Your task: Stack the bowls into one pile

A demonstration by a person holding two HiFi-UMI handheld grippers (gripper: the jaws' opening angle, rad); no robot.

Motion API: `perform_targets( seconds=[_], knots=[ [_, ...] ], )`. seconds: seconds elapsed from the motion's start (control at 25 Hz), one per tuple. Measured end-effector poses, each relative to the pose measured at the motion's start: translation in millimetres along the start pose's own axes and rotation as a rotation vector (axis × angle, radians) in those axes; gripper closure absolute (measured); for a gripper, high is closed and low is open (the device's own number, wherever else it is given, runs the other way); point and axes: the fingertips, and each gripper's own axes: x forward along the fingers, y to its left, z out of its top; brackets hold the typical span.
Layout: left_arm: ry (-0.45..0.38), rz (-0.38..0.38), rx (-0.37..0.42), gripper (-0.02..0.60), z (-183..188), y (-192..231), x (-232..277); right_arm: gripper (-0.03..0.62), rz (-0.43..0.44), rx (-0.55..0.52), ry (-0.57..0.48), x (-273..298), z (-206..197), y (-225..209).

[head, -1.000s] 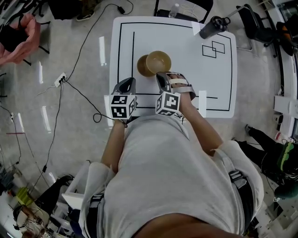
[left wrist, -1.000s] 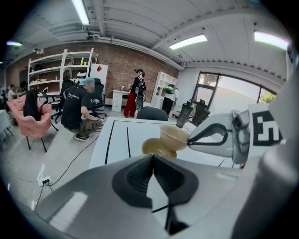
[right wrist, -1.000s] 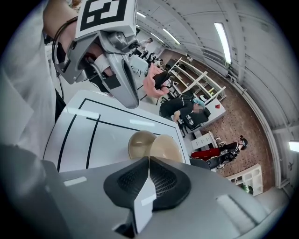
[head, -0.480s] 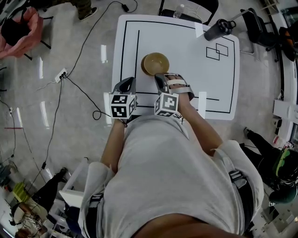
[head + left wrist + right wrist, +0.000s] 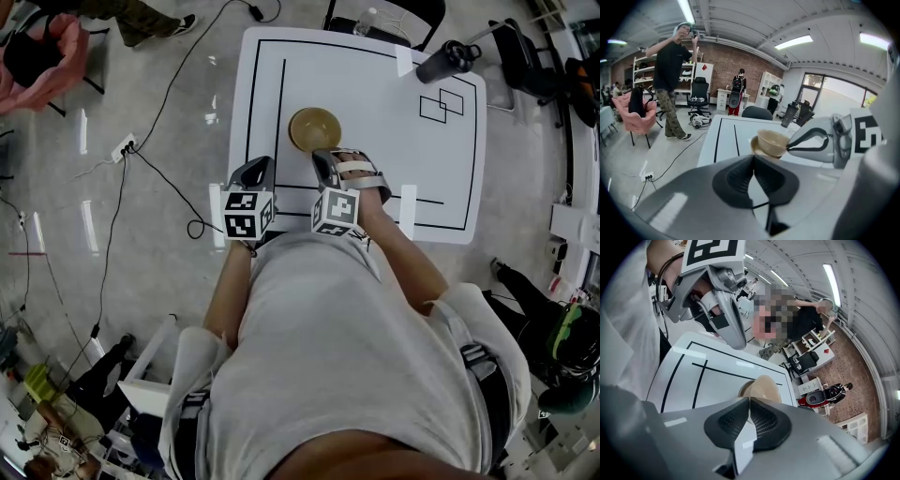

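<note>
Pale grey short-sleeved shirt (image 5: 347,356); grey left gripper (image 5: 260,167) and right gripper (image 5: 323,157) bear black-and-white marker cubes (image 5: 247,214)

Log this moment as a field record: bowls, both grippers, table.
upper bowl: tan, held by its rim over the lower bowl; fully seated or not, unclear
lower bowl: tan, on the white table
right gripper: shut on upper bowl
left gripper: shut, empty, apart from the bowls
other: dark bottle at the table's far corner
</note>
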Motion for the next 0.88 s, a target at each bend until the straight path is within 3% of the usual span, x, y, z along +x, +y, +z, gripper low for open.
perform_targets(
  seconds=[0.88],
  knots=[
    [0.007, 0.012, -0.027, 0.580, -5.9, 15.2, -1.2, 0.579, 0.029, -0.018, 0.018, 14.1, 4.4, 4.9]
  ],
)
